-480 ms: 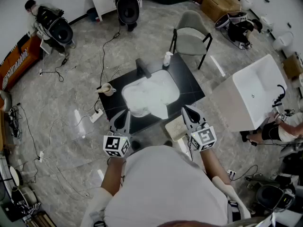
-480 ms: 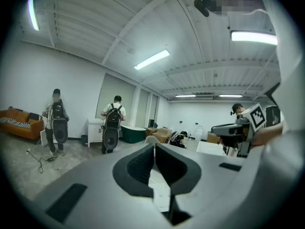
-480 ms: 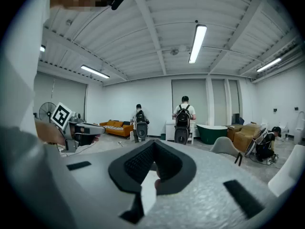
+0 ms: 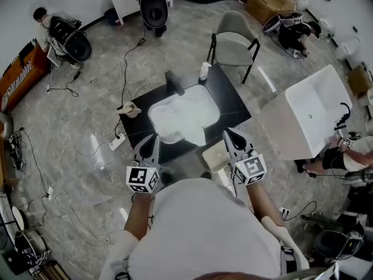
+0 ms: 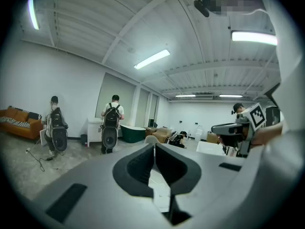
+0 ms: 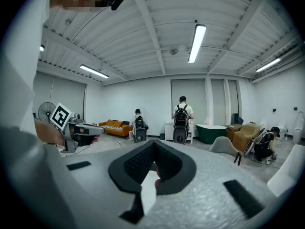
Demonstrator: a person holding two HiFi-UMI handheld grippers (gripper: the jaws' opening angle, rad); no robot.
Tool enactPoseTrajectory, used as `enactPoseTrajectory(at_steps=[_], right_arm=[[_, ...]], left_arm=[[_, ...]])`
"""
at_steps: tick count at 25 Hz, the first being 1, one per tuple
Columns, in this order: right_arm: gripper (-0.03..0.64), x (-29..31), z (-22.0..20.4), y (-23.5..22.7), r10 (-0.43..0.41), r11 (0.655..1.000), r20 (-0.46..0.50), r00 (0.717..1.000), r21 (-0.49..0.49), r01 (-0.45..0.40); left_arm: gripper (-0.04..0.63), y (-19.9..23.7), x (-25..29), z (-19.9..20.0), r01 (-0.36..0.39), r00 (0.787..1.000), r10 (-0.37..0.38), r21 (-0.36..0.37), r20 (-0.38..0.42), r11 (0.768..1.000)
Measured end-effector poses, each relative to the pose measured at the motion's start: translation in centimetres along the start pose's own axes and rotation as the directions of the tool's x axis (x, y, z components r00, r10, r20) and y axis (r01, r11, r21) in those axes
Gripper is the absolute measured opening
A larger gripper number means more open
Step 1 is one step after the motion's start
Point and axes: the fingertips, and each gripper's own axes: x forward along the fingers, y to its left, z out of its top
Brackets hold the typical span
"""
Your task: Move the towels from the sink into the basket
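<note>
Nothing has shifted in the last half second: your left gripper (image 4: pixel 154 140) and right gripper (image 4: pixel 229 135) hover empty, jaws pressed together, short of the towels (image 4: pixel 183 116) heaped in the sink (image 4: pixel 205 91), so the basket (image 4: pixel 217 155) awaits its first load

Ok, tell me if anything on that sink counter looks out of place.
The white towels are heaped untidily in the sink, and one corner seems to spill over its front rim onto the black counter. Nothing else stands out.
</note>
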Motion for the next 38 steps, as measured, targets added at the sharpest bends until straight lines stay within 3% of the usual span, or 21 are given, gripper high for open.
enactPoseTrajectory(at_steps=[9, 21, 30, 38], right_arm=[[-0.005, 0.6, 0.0, -0.9, 0.011, 1.0, -0.007, 1.0, 0.023, -0.011], [0.02, 7.8, -5.6, -1.0, 0.125, 0.992, -0.172, 0.977, 0.037, -0.121], [0.119, 15.7, -16.4, -1.0, 0.224, 0.975, -0.381, 0.897, 0.094, -0.203], [0.251, 23.9, -29.4, -1.8, 0.229, 0.973, -0.567, 0.791, 0.131, -0.188]], left_arm=[[0.012, 0.0, 0.4, -0.4, 0.0, 1.0, 0.0, -0.003, -0.02, 1.0], [0.012, 2.2, 2.7, -4.9, 0.007, 0.994, -0.012, -0.049, -0.106, 0.999], [0.014, 2.5, 5.3, -10.8, 0.046, 0.981, -0.061, -0.081, -0.183, 0.996], [0.012, 3.8, 7.7, -15.4, 0.067, 0.97, -0.095, -0.127, -0.226, 0.99]])
